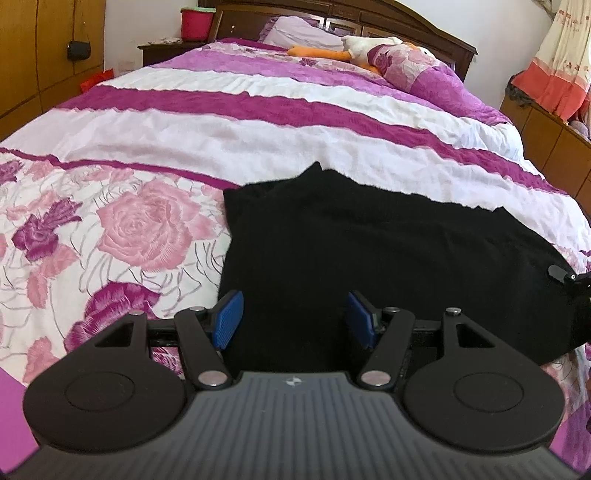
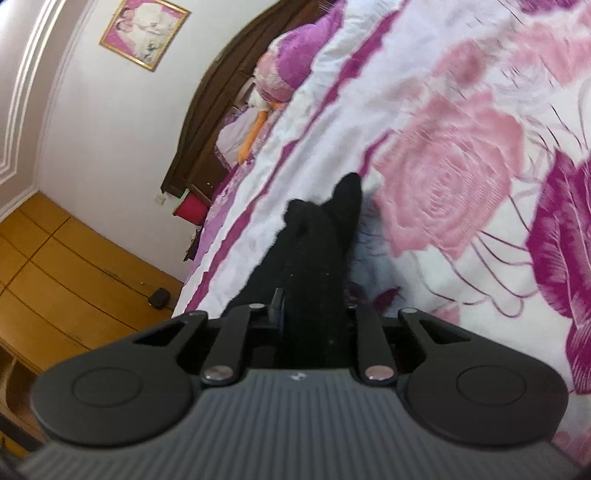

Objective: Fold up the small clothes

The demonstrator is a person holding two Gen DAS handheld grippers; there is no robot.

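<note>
A black garment lies spread on the floral bedspread, with one pointed corner sticking up at its far edge. My left gripper hovers over its near left part, blue pads wide apart and nothing pinched between them. In the right wrist view, which is rolled sideways, a bunched strip of the black garment runs straight out from between the jaws of my right gripper. The cloth fills the narrow gap and hides the pads, so the gripper is shut on it.
The bed's wooden headboard stands at the far end, with pillows and a stuffed duck toy in front of it. A nightstand with a red bucket stands at the far left, wooden wardrobes beside the bed, and a low cabinet on the right.
</note>
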